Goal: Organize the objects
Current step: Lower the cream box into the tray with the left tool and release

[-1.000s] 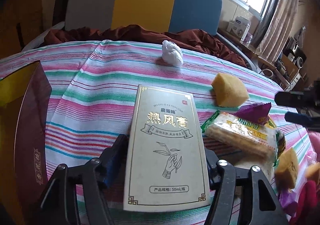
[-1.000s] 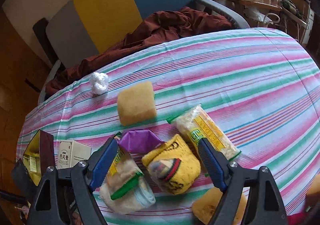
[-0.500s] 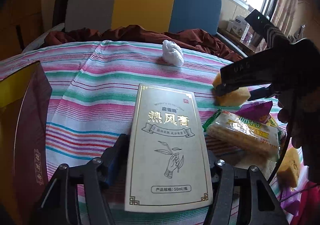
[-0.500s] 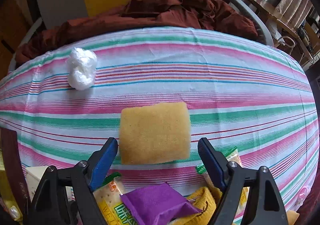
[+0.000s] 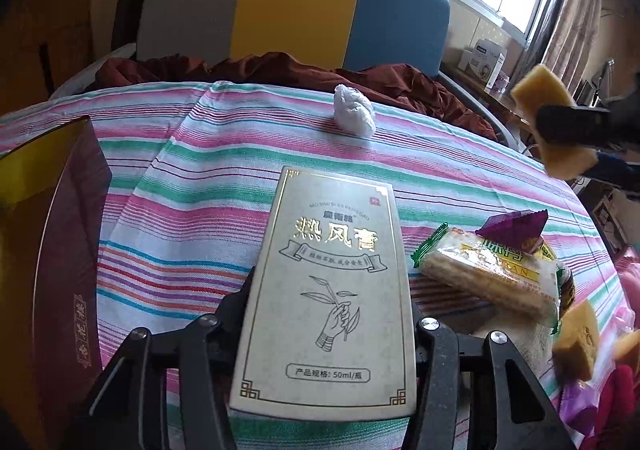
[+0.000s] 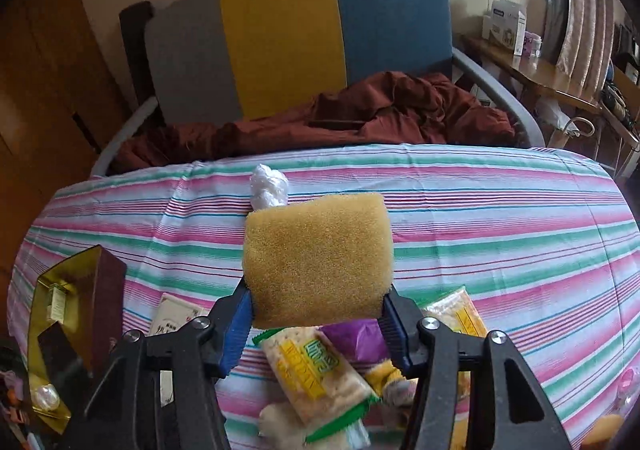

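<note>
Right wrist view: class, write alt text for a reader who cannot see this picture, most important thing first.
The right gripper holds a yellow sponge clamped between its blue-padded fingers, lifted above a striped tablecloth. Below lie cracker packets and a purple wrapper; a white plastic wad sits behind the sponge.

My view of the wad (image 6: pixel 269 186) is partly blocked by the sponge (image 6: pixel 318 260), which also covers the right finger pads (image 6: pixel 237 328) where they bite. The box (image 5: pixel 326 300) hides the left fingertips. The maroon case (image 5: pixel 48 250) runs off frame. Small print on the cracker pack (image 6: pixel 316 368) is unreadable to me.
</note>
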Motion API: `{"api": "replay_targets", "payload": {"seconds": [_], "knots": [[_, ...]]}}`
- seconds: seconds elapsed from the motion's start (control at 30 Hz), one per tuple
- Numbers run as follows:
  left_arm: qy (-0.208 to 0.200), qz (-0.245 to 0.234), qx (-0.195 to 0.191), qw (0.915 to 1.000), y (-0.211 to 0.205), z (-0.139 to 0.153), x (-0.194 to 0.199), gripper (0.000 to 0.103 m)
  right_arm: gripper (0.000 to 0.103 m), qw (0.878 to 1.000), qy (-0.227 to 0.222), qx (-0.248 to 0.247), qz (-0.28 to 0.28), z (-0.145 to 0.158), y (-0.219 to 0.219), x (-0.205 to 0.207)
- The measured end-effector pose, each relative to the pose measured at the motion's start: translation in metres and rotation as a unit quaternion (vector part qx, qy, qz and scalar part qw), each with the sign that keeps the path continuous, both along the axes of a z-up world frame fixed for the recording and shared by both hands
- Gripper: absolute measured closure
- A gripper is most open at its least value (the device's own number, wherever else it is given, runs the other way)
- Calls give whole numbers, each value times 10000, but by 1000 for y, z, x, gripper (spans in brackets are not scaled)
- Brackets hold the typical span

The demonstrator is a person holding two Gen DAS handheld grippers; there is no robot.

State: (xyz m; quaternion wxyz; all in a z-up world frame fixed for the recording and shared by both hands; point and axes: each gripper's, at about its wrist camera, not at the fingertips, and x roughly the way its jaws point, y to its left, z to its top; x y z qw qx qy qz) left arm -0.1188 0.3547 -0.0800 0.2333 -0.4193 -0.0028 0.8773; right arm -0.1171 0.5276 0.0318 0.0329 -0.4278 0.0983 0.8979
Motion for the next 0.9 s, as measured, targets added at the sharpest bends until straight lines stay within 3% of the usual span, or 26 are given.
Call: {"api": "replay_targets", "payload": {"seconds": [0.13,0.2,0.27,0.57,0.9], "knots": [[9,-40,-34,10000,-3,6,7,50,46,9994,356,-2,54,-13,-2,29],[86,-95,-75,9999,-6,11,18,50,46,9995,233,217,63,-19,-5,30],[181,-199,-143,9995,-7,18,29,50,46,9983,486,262,164,-12,-7,27],[588,-444,-178,9971,-24,60,72,50,46,9980,341,282,458,-19,-14,26],[895,25,-274,9956,-98,92,80,50,46,9960,276,481,694,-25,-28,30]]}}
